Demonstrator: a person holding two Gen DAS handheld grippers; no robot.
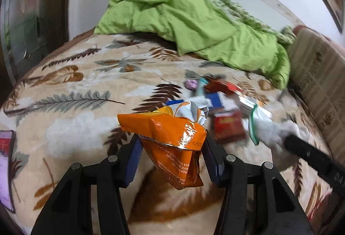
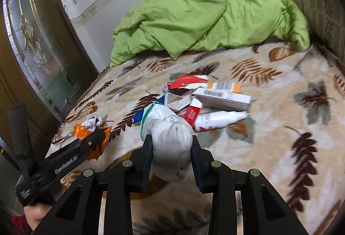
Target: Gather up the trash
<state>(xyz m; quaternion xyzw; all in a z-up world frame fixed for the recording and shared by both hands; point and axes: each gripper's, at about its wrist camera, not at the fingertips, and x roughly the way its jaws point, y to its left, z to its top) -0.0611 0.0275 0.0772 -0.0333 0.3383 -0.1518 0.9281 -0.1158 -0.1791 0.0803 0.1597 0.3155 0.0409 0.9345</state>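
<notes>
A: Left hand-held gripper [image 1: 172,148] closed on the orange bag [image 1: 170,135], lifted clear of the bed [image 1: 71,118]. Light, crinkly foil, slippery; best pinched across the crumpled middle, as now, not at a loose corner.

B: Right hand-held gripper [image 2: 171,154] clamped round a white sock [image 2: 170,138] with a green-trimmed cuff, also held above the bed. Soft, squashy, no risk of breaking; apt to sag out unless taken at the bulk.

A: Rest of the trash lying in one heap [image 2: 202,96] mid-bed, just beyond both grippers, well short of the green duvet [image 2: 194,21].

B: Count, as far as visible: one white tube [image 2: 220,118], one long white carton [image 2: 222,99], one orange-ended carton [image 2: 224,86], one torn blue-and-white box [image 2: 174,101], at least two red packs [image 2: 189,81], some small purple thing, too blurred to name.

A: Cartons stiff but crushable, light; better gripped across the narrow sides. Tube round and smooth, likely to roll or squirt free; safest near the cap end or at the flat crimp.

B: One bag, one sock in hand; six or so pieces left on the bed
</notes>
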